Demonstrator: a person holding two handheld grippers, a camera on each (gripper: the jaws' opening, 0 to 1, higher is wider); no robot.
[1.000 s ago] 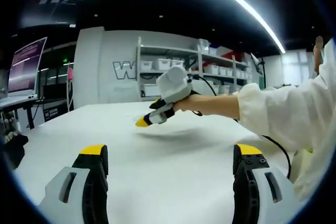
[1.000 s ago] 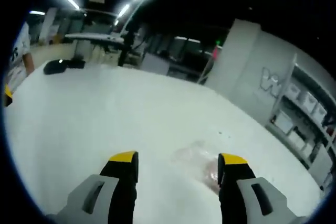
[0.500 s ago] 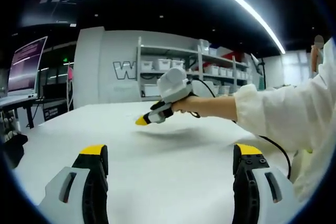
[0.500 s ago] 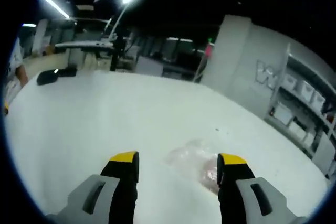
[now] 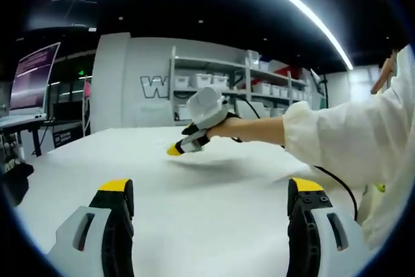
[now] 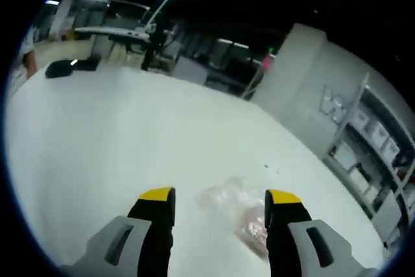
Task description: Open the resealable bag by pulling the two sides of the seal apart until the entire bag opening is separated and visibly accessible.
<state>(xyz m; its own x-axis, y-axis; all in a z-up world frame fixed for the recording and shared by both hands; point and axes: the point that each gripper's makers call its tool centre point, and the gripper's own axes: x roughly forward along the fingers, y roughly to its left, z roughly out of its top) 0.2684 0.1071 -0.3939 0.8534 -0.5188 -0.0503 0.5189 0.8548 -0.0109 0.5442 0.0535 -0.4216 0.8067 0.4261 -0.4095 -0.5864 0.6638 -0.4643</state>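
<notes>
A broad white counter fills the lower half of both views. In the left gripper view, a white sleeve reaches in from the right edge, its hand holding the right gripper near centre frame above the counter. The left gripper hangs with jaws released — nothing between them. In the right gripper view, the clear resealable bag lies flat at lower centre, between the spread jaws — whether they touch it cannot be told.

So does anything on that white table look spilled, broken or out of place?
Nothing stands out. The clear bag lies flat on the white table, with no spill around it. The right gripper hovers open over it, and the left gripper is open too.
</notes>
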